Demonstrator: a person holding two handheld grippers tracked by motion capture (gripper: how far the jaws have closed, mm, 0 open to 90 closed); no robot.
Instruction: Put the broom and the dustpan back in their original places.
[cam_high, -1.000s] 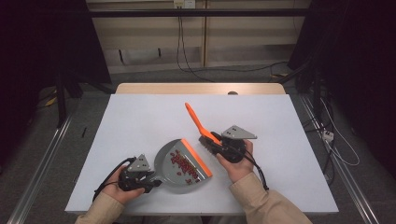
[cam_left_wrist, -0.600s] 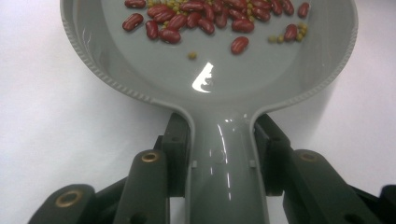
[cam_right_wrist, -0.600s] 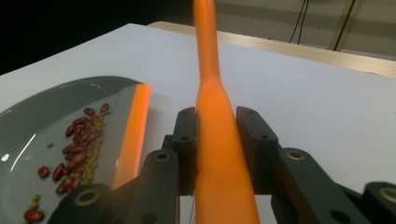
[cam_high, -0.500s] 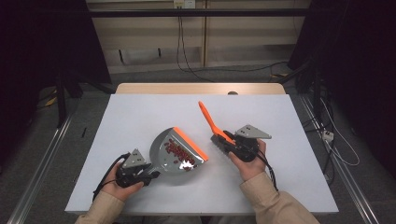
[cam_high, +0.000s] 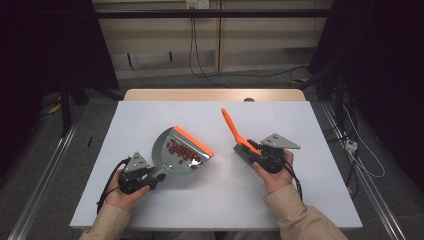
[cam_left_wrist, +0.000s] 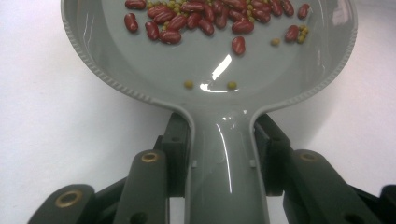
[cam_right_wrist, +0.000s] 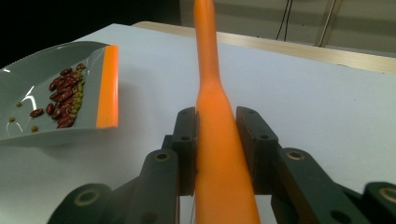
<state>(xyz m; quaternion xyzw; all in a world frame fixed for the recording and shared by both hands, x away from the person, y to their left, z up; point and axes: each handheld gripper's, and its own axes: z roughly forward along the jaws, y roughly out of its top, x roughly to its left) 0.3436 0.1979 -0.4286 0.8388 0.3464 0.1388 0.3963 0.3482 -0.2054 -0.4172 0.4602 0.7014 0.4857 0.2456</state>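
The grey dustpan (cam_high: 175, 150) sits on the white table (cam_high: 310, 120), left of centre, its orange lip (cam_high: 194, 141) facing away and to the right. The left gripper (cam_high: 150, 178) has its jaws pinched on the dustpan's handle; in the left gripper view the two black jaws press against either side of the handle neck (cam_left_wrist: 223, 140), with no gap visible. The left hand (cam_high: 122, 192) holds this gripper at the near-left corner of the dustpan.

Contents of the dustpan: red kidney beans (cam_left_wrist: 205, 18) and smaller yellow-green beans (cam_left_wrist: 232, 85) — most are heaped against the orange lip, while two small yellow ones lie apart near the handle end. Whether the pan rests flat or is raised slightly off the table cannot be told with certainty (its underside is not visible).

To the right of the dustpan, well apart from it, the right gripper (cam_high: 250, 155) clamps an orange-handled brush (cam_high: 234, 131). In the right gripper view the jaws close tightly on the thick part of the orange handle (cam_right_wrist: 217, 121), which runs up and away from the camera. The handle tip points away from the person, slanted toward the dustpan side; the dark bristle head (cam_high: 244, 156) lies at the gripper — just beside the right hand (cam_high: 274, 175). The brush does not touch the dustpan.
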